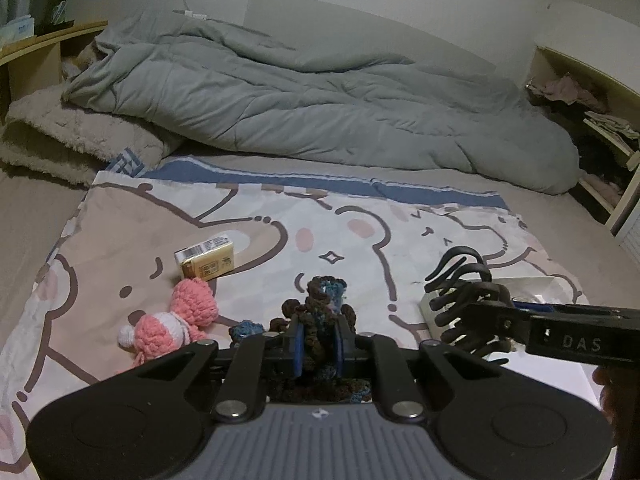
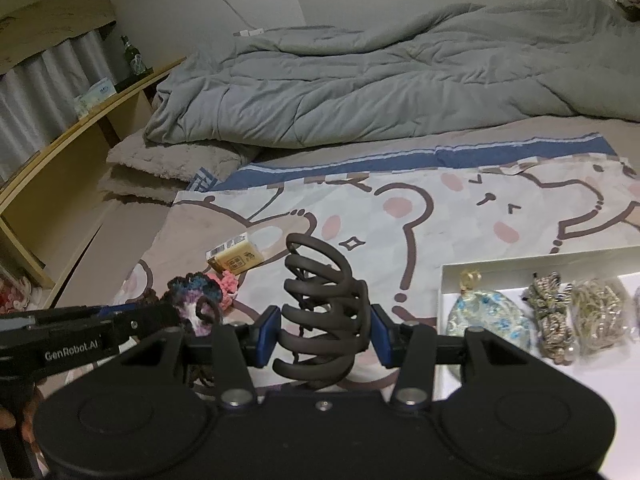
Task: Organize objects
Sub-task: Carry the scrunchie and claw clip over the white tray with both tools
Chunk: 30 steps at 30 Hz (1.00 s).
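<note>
I am holding my left gripper (image 1: 319, 344) clamped tight on a brown and blue crocheted scrunchie (image 1: 326, 300), whose ruffles are bunching up above and below the blue pads, clear of the bear-print cloth (image 1: 360, 248). My right gripper (image 2: 326, 332) is squeezing a dark claw hair clip (image 2: 324, 316) between its pads, the clip's curved teeth standing upward; in the left wrist view that clip is sitting at about three o'clock from the scrunchie, near but apart.

On the cloth, a pink crocheted toy (image 1: 172, 320) is lying at about nine o'clock of my left gripper, and a small yellow carton (image 1: 206, 260) is resting just beyond it, toward eleven o'clock. A white tray (image 2: 452, 276) is lying at three o'clock of my right gripper, with a blue patterned pouch (image 2: 480, 316) and bagged trinkets (image 2: 576, 316) in it. A rumpled grey duvet (image 1: 320, 100) is filling the twelve o'clock side of the bed.
</note>
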Tool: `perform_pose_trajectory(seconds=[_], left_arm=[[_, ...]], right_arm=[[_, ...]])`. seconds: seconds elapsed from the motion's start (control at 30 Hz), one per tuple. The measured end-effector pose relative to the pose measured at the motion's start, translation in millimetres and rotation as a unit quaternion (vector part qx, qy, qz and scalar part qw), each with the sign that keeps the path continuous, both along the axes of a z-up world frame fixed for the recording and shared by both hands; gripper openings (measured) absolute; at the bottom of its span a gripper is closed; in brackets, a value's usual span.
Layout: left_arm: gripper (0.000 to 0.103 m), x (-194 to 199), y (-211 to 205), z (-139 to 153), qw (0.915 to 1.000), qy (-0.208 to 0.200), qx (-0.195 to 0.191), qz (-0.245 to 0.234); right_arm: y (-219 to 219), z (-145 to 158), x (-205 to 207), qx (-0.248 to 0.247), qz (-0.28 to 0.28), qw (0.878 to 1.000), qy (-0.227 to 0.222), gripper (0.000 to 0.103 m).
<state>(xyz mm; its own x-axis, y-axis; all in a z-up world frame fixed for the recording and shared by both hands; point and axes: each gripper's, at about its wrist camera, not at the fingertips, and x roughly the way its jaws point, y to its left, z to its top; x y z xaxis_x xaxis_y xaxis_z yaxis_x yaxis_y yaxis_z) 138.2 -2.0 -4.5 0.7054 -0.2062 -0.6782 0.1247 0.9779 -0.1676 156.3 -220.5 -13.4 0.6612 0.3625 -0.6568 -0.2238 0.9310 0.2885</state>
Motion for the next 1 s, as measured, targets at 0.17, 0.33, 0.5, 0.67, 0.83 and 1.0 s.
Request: perform_pose_trajectory(seconds=[0.17, 0.33, 0.5, 0.67, 0.83, 1.0], left_arm=[[0.015, -0.7, -16.7, 3.1, 0.9999, -0.006, -0.007, -0.014], [0.015, -2.6, -39.2, 5.1, 0.9993, -0.012, -0.011, -0.033], [0.015, -3.6, -66.6, 6.9, 0.9982, -0.016, -0.015, -0.056], [0.015, -5.6, -98.7, 7.4, 0.996, -0.019, -0.018, -0.085], [0.015, -7.2, -131.5, 7.0, 0.9931, -0.02, -0.025, -0.113], [0.015, -8.3, -161.7, 5.7, 0.9899, -0.019, -0.033, -0.137]], right_arm=[[-18.3, 7.2, -12.3, -0.007, -0.005, 1.0, -0.011, 0.049], [-42.1, 11.5, -23.4, -0.014, -0.018, 1.0, -0.017, 0.049], [-70.1, 12.5, -33.0, -0.018, -0.037, 0.999, -0.018, 0.049], [-99.1, 11.7, -44.3, -0.024, -0.056, 0.998, -0.019, 0.049], [-128.3, 10.4, -53.2, -0.025, -0.078, 0.996, -0.019, 0.049], [-157.2, 8.4, -61.4, -0.032, -0.097, 0.995, -0.021, 0.049]])
